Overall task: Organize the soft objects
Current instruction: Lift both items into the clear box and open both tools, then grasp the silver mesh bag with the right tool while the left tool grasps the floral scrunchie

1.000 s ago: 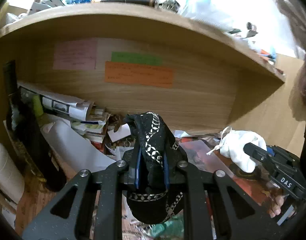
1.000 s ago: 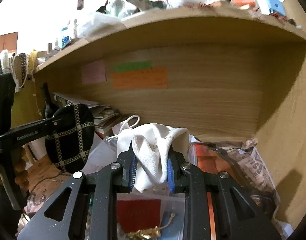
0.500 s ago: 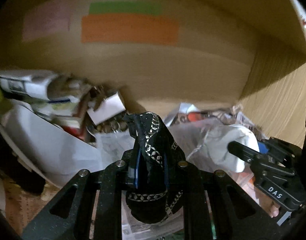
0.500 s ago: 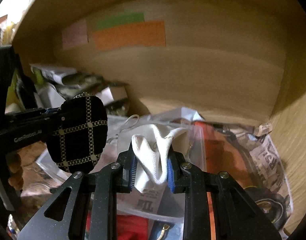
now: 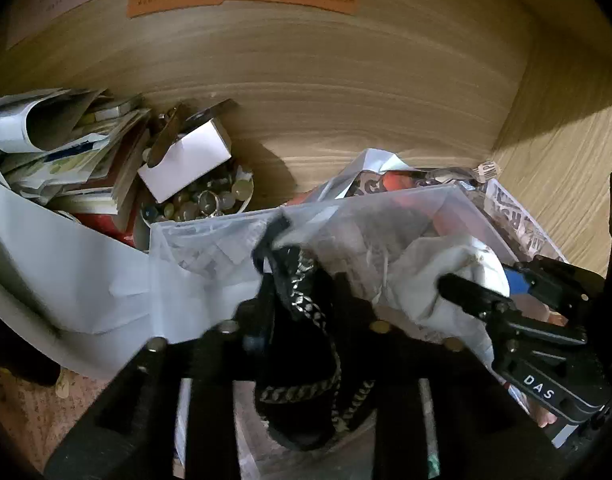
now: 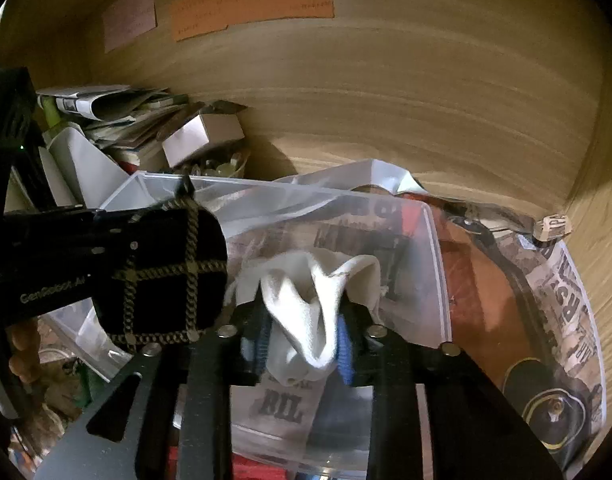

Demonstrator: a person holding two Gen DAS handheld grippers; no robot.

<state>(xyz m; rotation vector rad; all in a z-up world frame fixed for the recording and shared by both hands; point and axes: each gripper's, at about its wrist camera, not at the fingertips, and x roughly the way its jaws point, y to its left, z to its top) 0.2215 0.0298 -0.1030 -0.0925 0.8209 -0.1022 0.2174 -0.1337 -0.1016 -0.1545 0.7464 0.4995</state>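
Observation:
My left gripper [image 5: 302, 304] is shut on a black pouch with a gold chain pattern [image 5: 306, 344]; the pouch also shows at the left of the right wrist view [image 6: 162, 276]. My right gripper [image 6: 304, 332] is shut on a white drawstring cloth pouch [image 6: 317, 300], which also shows at the right of the left wrist view [image 5: 437, 280]. Both pouches hang over a clear plastic box [image 6: 433, 240], whose rim also shows in the left wrist view [image 5: 210, 222], inside a wooden shelf bay.
A stack of papers and books [image 5: 62, 152], a white carton [image 5: 186, 160] and a bowl of small round things [image 5: 210, 200] lie at the back left. Newspaper [image 6: 569, 300] and a dark belt-like item [image 6: 517, 292] lie right of the box. The wooden back wall carries an orange note [image 6: 250, 0].
Both grippers have moved forward and down into the shelf bay, carrying their pouches over the clear box. The shelf top has left the view.

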